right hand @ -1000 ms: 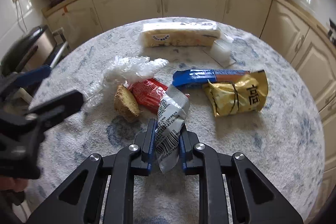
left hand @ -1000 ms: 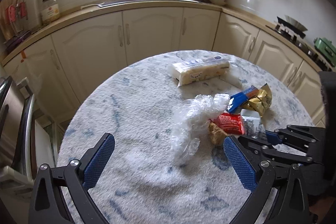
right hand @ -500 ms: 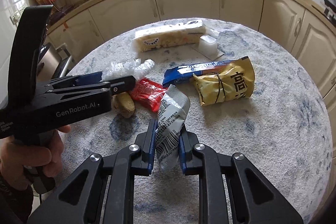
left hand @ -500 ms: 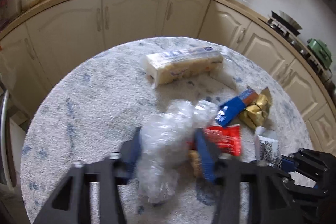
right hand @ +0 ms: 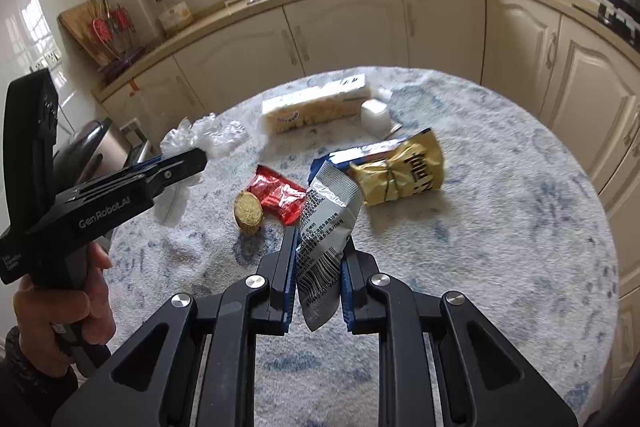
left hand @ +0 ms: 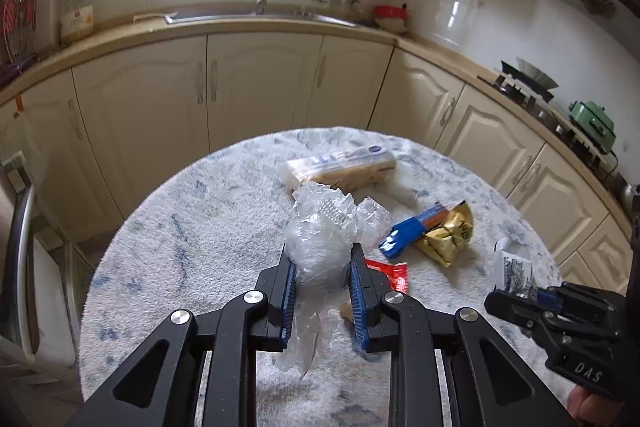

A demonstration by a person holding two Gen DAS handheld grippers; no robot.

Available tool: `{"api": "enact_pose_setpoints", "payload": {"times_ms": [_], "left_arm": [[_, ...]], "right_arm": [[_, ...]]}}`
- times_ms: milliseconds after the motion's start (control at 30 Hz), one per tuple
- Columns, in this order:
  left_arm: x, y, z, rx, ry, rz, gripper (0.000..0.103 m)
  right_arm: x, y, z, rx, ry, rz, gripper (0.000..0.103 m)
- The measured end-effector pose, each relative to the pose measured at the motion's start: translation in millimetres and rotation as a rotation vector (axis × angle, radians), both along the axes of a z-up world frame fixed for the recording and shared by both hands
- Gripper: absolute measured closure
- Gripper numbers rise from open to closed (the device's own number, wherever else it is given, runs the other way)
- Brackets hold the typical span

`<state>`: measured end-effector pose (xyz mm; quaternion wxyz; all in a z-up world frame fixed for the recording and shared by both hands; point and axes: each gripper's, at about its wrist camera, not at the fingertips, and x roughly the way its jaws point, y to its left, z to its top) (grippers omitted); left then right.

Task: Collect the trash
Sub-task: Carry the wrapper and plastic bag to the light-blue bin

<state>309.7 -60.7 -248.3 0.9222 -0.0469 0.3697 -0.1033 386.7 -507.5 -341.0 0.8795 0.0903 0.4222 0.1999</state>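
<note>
Now both hands hold trash over the table [left hand: 192, 227]

Left hand-held gripper [left hand: 322, 287] clamps the crumpled clear plastic [left hand: 320, 247] at frame centre; right hand-held gripper [right hand: 318, 267] pinches the grey wrapper [right hand: 326, 223]

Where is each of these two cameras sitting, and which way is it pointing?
Left wrist view: rides on the left tongs, looking along them over the round table toward the sink; they squeeze clear plastic wrap.
Right wrist view: rides on the right tongs, which clamp a grey sachet; the person's left hand shows.
Both see the yellow packet and each other's tongs.
</note>
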Motion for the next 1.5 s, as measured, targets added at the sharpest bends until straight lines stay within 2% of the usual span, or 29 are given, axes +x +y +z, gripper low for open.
{"api": "enact_pose_setpoints", "payload": {"times_ms": [233,400,667,867,1067,1200,1433,1500], "left_arm": [[-44,-35,40,0.037,-0.105,-0.059,0.083],[-76,-74,66,0.035,-0.166,-0.14,0.083],[-113,-145,98,0.002,-0.233,-0.324,0.083],[-127,-215,104,-0.026,-0.242,-0.489,0.083],[-135,-311,87,-0.041,-0.17,-0.672,0.083],[-132,-372,57,-0.035,-0.077,-0.774,0.083],[-99,-465,-15,0.019,0.137,-0.882,0.083],[-89,-485,-34,0.045,0.182,-0.887,0.083]], "right_arm": [[-28,-40,33,0.009,-0.076,-0.08,0.085],[-54,-78,56,0.013,-0.132,-0.149,0.085],[-109,-167,90,0.005,-0.219,-0.327,0.085],[-157,-238,96,-0.03,-0.238,-0.49,0.085],[-199,-309,73,-0.047,-0.177,-0.664,0.085],[-214,-350,43,-0.035,-0.096,-0.748,0.085],[-214,-409,-42,0.014,0.101,-0.808,0.085],[-211,-420,-67,0.033,0.153,-0.814,0.085]]}}
